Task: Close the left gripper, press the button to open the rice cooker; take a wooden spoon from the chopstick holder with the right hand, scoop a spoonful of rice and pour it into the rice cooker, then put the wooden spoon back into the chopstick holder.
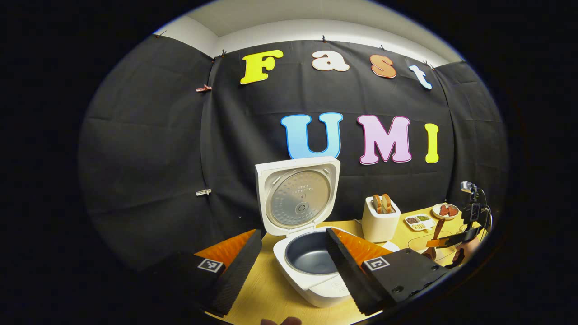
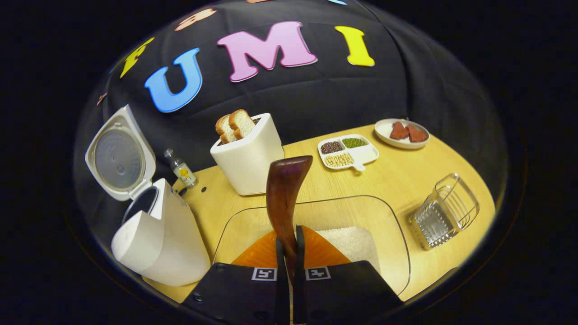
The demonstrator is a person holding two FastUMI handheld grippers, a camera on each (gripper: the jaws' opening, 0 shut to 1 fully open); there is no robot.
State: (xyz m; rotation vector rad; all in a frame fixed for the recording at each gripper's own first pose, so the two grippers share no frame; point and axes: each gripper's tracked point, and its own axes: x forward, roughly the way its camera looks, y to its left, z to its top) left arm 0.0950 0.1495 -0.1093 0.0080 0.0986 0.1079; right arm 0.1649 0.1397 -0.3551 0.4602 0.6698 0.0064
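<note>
The white rice cooker point(image 1: 316, 280) stands open with its lid point(image 1: 298, 194) upright and its dark inner pot point(image 1: 311, 255) bare. My left gripper point(image 1: 293, 266) is open, one finger on each side of the pot and just before it. My right gripper point(image 2: 289, 246) is shut on the dark wooden spoon point(image 2: 284, 194), which points up and forward over the clear container point(image 2: 253, 216) of white rice point(image 2: 352, 241). The rice cooker point(image 2: 153, 239) sits left of that container. The wire chopstick holder point(image 2: 445, 212) stands to the right. Far right in the left gripper view, the right gripper point(image 1: 469, 225) holds the spoon point(image 1: 435, 232).
A white toaster with bread slices point(image 2: 248, 153) stands behind the rice container. A small bottle point(image 2: 180, 169) stands beside the cooker. A divided dish of beans point(image 2: 347, 151) and a plate with red pieces point(image 2: 402, 133) lie at the back of the wooden table point(image 2: 406, 176).
</note>
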